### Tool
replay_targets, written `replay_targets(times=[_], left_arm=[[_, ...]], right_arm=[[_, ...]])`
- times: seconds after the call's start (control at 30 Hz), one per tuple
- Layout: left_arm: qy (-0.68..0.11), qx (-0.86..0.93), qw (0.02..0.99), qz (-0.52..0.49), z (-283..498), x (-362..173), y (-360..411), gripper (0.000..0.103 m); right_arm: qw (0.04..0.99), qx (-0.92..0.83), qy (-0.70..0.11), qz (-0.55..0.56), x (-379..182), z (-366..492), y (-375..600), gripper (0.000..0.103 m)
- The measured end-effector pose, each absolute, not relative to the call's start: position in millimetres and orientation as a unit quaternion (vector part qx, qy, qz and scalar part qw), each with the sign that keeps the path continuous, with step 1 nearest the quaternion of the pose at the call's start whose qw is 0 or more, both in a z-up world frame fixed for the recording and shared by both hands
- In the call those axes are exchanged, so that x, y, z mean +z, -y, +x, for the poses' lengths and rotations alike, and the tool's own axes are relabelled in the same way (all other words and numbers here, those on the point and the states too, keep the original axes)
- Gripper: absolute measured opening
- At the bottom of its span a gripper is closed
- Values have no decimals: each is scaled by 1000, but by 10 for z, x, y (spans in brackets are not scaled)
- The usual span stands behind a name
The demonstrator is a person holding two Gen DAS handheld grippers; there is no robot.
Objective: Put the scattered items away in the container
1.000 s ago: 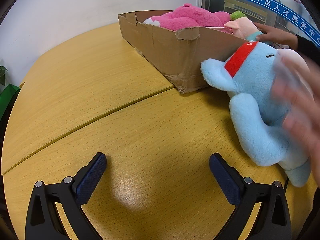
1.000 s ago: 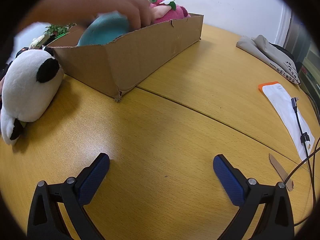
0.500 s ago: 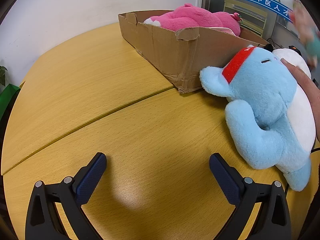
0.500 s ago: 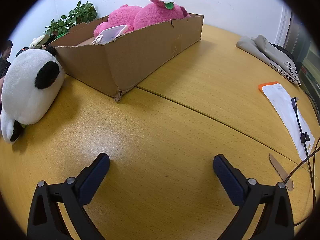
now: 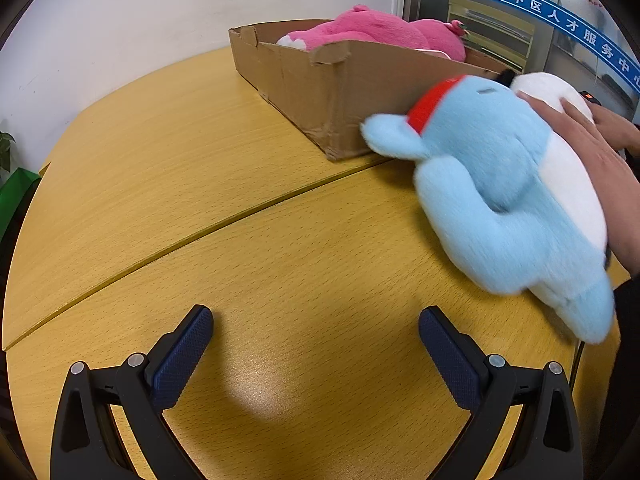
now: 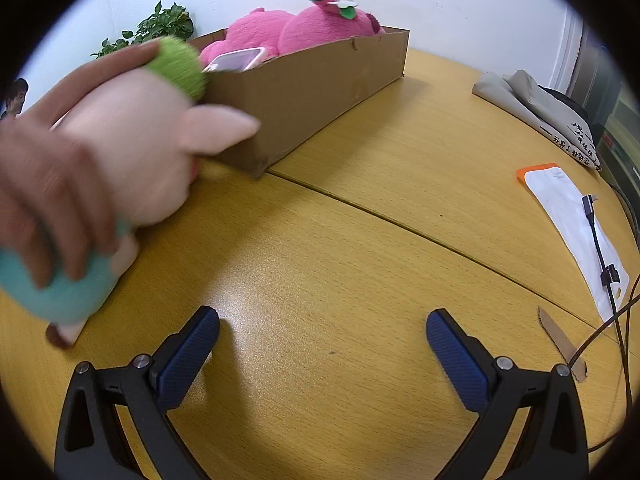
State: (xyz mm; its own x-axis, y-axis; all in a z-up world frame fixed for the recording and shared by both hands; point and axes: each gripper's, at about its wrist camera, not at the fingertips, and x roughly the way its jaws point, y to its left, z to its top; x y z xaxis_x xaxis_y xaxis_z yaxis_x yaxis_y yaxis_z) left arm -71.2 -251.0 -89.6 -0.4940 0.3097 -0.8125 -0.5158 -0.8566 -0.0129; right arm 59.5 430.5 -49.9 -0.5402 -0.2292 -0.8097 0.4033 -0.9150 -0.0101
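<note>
Both grippers, left (image 5: 316,354) and right (image 6: 322,354), are hovering over the table (image 5: 180,184) with fingers spread wide, holding nothing. Beyond, a bare hand (image 5: 600,176) is pressing a blue plush (image 5: 492,184) beside the box (image 5: 352,92); another hand (image 6: 48,192) is gripping a pig plush (image 6: 136,148). A pink plush (image 6: 304,28) is lying inside the box.

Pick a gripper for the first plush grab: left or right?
Left, probably. The blue plush lies just ahead-right of the open left gripper. The right gripper faces a pig plush gripped by a hand.

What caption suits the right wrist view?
Open right hand-held gripper over table; bare hand sets pig plush beside cardboard box.
</note>
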Motion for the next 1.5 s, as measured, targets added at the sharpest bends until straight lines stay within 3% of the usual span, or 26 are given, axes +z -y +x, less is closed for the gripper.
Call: replay_targets(times=[1.5], left_arm=[[-121,854,250,-440,-717,-898,2512,103]], right_arm=[[183,-872,-99,444,-499,594,-4308,103]])
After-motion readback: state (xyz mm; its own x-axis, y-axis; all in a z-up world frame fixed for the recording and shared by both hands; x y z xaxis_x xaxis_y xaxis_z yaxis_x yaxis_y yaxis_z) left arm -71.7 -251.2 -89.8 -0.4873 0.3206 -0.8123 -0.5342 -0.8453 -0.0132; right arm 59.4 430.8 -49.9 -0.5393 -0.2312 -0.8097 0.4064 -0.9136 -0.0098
